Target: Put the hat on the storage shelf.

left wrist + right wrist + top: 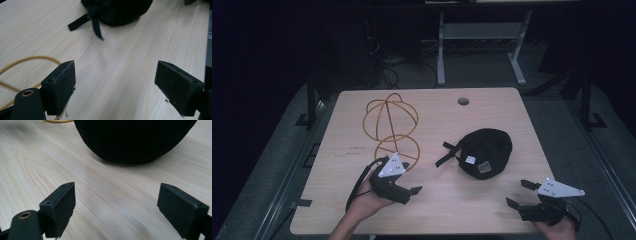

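Presently both the left gripper [412, 186] and right gripper [517, 192] are held wide open, empty; the cap [484, 150], at twelve o'clock, could be pushed away if approached low.

On the table [492, 210], the wire frame [391, 127] lies left of the cap [484, 150]. Nearer the person, the left gripper [409, 192] sits beside the frame, the right gripper [518, 194] right of the cap.

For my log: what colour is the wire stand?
Orange-yellow wire stand, best in the high view.
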A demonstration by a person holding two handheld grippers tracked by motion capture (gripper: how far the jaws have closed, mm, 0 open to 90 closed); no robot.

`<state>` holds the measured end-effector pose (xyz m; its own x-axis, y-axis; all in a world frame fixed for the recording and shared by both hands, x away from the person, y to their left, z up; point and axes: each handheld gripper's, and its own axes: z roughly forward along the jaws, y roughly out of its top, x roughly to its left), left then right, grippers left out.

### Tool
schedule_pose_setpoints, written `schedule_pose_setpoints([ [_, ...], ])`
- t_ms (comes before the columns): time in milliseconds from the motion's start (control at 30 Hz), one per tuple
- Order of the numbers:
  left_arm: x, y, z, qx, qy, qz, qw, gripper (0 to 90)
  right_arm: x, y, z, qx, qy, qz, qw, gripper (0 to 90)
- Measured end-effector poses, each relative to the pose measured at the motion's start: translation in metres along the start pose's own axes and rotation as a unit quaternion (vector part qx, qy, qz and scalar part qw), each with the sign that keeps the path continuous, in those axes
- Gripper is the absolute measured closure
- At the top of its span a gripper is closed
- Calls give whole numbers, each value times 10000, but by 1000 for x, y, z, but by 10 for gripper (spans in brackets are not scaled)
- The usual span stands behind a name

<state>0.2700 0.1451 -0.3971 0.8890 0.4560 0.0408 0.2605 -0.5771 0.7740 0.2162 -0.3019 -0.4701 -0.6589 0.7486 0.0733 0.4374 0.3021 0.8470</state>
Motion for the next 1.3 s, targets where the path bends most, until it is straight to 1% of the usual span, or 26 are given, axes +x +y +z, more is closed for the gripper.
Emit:
schedule_pose_setpoints([
  [67,-1,6,4,49,-67,89,9999,168,-1,0,0,2,4,5,10000,147],
  [100,-4,13,9,77,-132,144,9998,168,-1,0,0,11,6,-7,10000,147],
  [133,-5,16,10,69,-155,180,9997,168,-1,0,0,20,12,-23,10000,147],
  [267,-11,30,20,54,-312,286,9991,168,-1,0,0,13,22,-21,10000,146],
  [300,-11,30,20,54,-312,286,9991,168,-1,0,0,13,25,-20,10000,147],
  [333,-13,34,23,69,-327,332,9989,168,-1,0,0,13,25,-20,10000,147],
  [367,-15,42,28,93,-374,440,9983,168,-1,0,0,12,25,-20,10000,147],
  [400,-15,42,28,93,-374,440,9983,168,-1,0,0,12,25,-20,10000,147],
  [500,-18,53,35,115,-458,512,9976,168,0,0,0,18,40,-25,10000,146],
  [533,-19,60,40,87,-527,523,9972,168,0,0,-1,12,41,-24,10000,147],
  [567,-19,60,40,87,-527,523,9972,168,0,0,-1,12,41,-24,10000,147],
  [667,-21,70,47,131,-597,600,9963,169,0,0,-1,15,41,-12,10000,147],
  [767,-23,80,54,143,-677,632,9956,169,-1,0,-1,15,53,-27,10000,147],
  [833,-24,90,61,165,-746,689,9947,170,-1,0,-1,13,62,-28,10000,146],
  [867,-24,90,61,165,-746,689,9947,170,-1,0,-1,13,62,-28,10000,146],
  [967,-28,100,70,210,-844,769,9932,173,-1,-1,-1,5,65,-43,10000,147],
  [1000,-29,104,75,258,-883,831,9923,189,-2,-1,-2,10,48,-32,10000,147],
  [1067,-30,110,80,316,-896,905,9914,201,-3,-1,-1,13,50,-8,10000,146],
  [1200,-35,116,88,298,-859,952,9913,209,-3,-1,-1,25,55,-11,10000,147],
  [1233,-37,121,93,322,-875,1040,9902,219,-3,-1,-1,23,58,-14,10000,147],
  [1300,-38,122,95,335,-895,1028,9901,238,-3,-1,-1,22,65,-6,10000,147],
])
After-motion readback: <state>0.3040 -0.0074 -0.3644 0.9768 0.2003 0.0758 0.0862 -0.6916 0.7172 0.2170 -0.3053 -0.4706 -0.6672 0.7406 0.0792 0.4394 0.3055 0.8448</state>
